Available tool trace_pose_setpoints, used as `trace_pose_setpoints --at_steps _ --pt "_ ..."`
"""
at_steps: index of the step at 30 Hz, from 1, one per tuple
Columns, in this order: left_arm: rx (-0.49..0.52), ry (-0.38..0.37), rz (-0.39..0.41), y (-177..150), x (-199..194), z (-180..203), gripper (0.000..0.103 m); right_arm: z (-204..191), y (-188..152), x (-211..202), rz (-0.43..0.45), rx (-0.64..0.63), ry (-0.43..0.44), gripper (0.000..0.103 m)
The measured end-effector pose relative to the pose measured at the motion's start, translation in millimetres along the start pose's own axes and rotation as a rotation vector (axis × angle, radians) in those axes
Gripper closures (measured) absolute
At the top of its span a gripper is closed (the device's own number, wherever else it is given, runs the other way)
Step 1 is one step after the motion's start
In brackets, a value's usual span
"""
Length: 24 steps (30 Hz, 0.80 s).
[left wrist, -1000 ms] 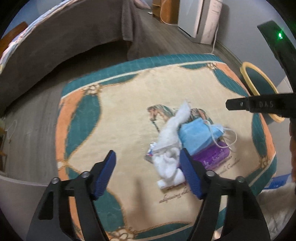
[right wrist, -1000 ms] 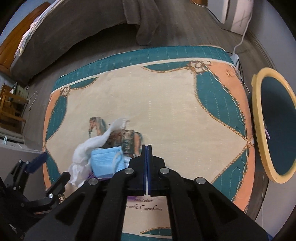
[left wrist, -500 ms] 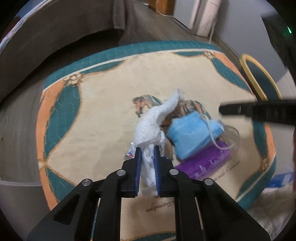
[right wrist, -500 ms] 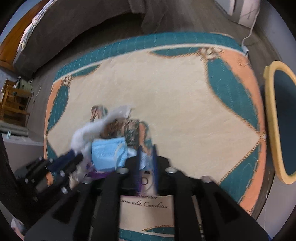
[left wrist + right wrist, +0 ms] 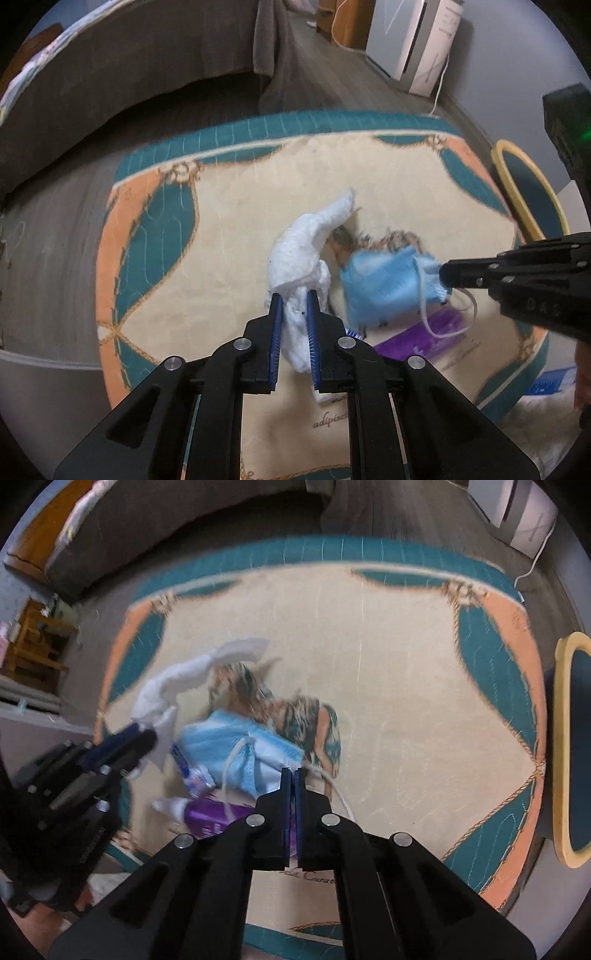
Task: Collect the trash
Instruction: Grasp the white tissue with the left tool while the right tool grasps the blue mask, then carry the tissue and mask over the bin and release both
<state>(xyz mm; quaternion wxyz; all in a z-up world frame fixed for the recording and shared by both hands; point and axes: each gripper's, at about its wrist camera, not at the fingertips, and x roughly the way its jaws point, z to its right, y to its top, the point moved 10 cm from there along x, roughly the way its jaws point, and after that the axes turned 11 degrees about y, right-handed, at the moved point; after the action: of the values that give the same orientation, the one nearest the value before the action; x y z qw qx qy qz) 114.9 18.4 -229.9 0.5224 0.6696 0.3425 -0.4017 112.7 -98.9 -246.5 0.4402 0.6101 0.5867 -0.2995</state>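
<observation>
Trash lies heaped mid-rug [image 5: 236, 258] on the floor, four pieces counted: one white tissue wad [image 5: 306, 251], one blue face mask [image 5: 384, 284], one purple packet [image 5: 421, 339], one small printed wrapper [image 5: 192, 771]. All look light, soft and crushable; packet film probably slick. Left gripper [image 5: 294, 321] jaws pinch the tissue's near end. Right gripper [image 5: 293, 790] jaws are pressed together on the mask's right edge by its ear loop, a fair hold.
</observation>
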Motion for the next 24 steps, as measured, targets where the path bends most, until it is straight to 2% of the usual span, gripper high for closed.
trace_pose_setpoints --at_steps 4,9,16,21,24 --pt "-0.003 -0.007 0.043 11.0 -15.0 5.6 0.089 3.6 8.3 -29.4 0.070 0.018 0.006 0.102" --pt "0.014 -0.006 0.117 27.4 -39.6 21.4 0.089 26.0 20.5 -83.8 0.178 0.030 -0.015 0.102" --pt "0.078 -0.009 0.201 46.2 -66.2 60.9 0.089 89.3 26.2 -160.0 0.316 0.080 -0.129 0.102" --pt "0.103 -0.038 0.214 53.2 -73.1 89.6 0.089 135.9 19.4 -191.2 0.373 0.137 -0.198 0.102" --pt "0.129 -0.055 0.218 55.8 -74.4 111.7 0.089 161.5 12.8 -205.9 0.395 0.175 -0.209 0.102"
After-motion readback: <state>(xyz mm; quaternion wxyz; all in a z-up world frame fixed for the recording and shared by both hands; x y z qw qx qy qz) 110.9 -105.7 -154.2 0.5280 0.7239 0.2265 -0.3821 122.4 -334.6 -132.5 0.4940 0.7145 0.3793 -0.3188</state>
